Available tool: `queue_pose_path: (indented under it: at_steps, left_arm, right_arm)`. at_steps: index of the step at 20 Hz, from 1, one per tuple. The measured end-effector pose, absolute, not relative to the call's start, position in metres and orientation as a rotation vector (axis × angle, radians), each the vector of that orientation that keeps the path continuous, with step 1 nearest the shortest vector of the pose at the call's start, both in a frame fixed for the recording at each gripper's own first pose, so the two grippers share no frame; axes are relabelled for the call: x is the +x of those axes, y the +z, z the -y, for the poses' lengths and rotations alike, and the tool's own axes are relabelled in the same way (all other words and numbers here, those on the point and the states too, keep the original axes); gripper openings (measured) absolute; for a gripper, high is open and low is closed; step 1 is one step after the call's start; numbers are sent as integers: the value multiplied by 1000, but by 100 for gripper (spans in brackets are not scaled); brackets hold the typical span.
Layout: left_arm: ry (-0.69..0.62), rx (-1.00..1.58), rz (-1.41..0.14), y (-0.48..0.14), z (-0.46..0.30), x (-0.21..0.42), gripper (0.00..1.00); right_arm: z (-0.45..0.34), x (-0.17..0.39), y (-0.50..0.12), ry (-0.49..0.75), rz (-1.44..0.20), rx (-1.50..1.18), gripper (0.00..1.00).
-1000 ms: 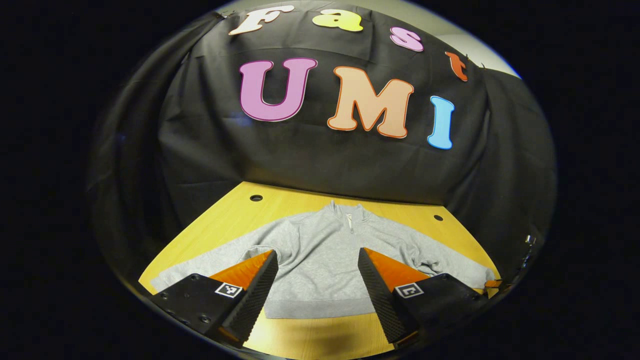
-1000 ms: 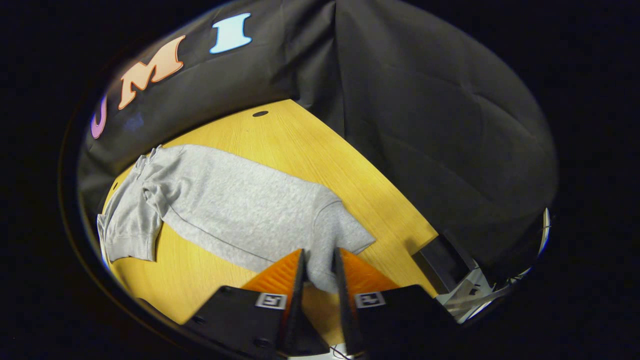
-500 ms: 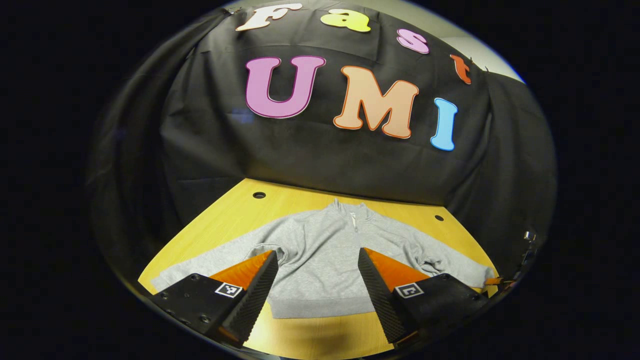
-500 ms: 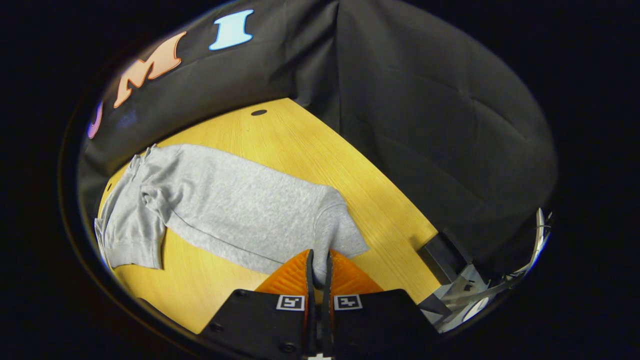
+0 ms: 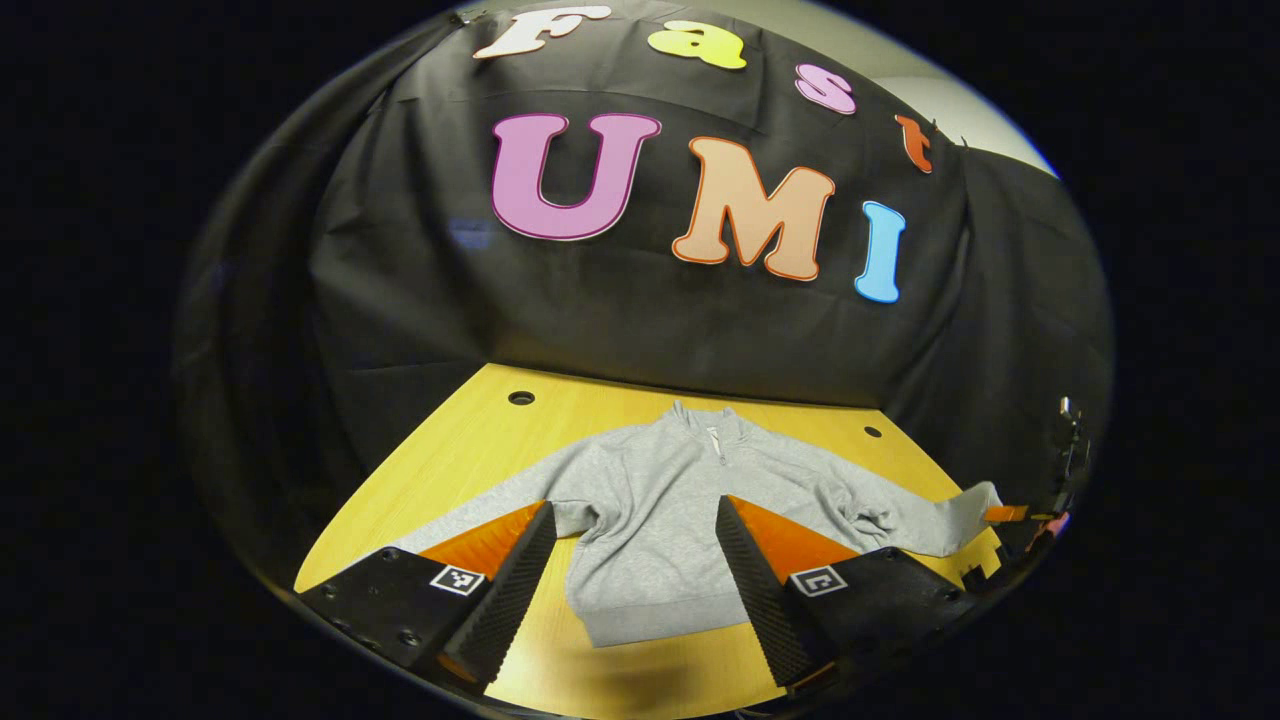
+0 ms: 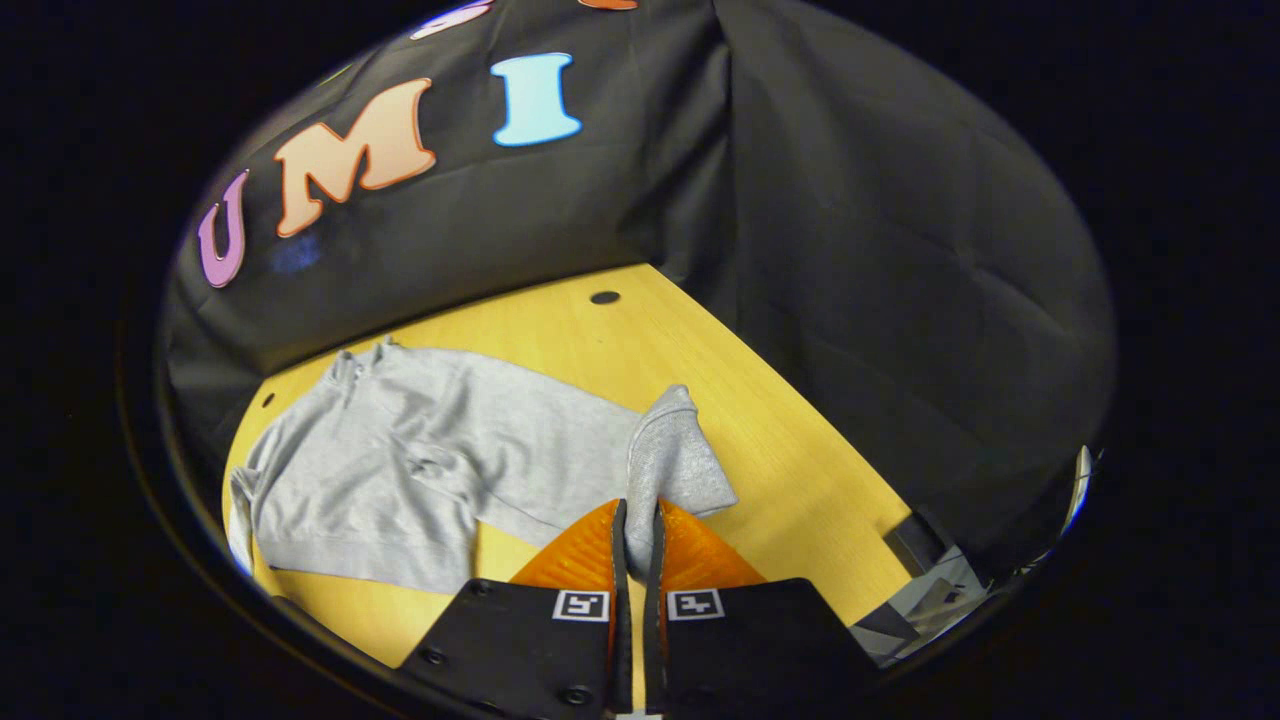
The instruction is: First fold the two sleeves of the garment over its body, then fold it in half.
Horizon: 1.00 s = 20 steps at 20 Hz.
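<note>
Having been clamped in the right gripper [image 6: 636,520], the grey fleece pullover's [image 5: 660,500] right cuff [image 6: 672,455] has been lifted off the yellow wooden table [image 6: 780,470], starting the first sleeve fold, while the left gripper [image 5: 634,520] is held apart, empty.

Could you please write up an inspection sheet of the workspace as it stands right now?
Surface: yellow wooden table with small round holes.
Job's things: grey zip-neck sweatshirt lying flat, not yet folded; right sleeve cuff raised off the table.
Clutter: nothing seen on the table.
Grippers: left gripper above the sweatshirt's hem, jaws wide apart, holding nothing; right gripper with jaws closed on the cuff.
Cables: nothing clearly seen.
Surroundings: black cloth wall behind and beside the table; dark box-like item past the table's edge, too unclear to identify.
</note>
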<state>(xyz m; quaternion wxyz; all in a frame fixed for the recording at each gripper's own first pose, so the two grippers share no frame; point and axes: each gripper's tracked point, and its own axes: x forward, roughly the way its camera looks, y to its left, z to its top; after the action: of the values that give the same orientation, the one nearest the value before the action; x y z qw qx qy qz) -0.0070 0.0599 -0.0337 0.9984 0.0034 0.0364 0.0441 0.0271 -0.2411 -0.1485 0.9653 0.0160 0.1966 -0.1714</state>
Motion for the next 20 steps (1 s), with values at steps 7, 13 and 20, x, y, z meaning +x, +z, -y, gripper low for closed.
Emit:
queue_pose_path:
  at_steps: [7, 13, 20]
  left_arm:
    - [110, -33, -76, -37, -111, -24, 94]
    - [178, -34, -69, -36, -160, -45, 94]
    - [279, -81, -85, -52, -213, -70, 94]
  right_arm:
    - [91, 85, -95, -112, -324, -87, 7]
    - [-26, 135, -72, 41, -284, -83, 7]
    - [-156, 181, -60, 217, -259, -102, 6]
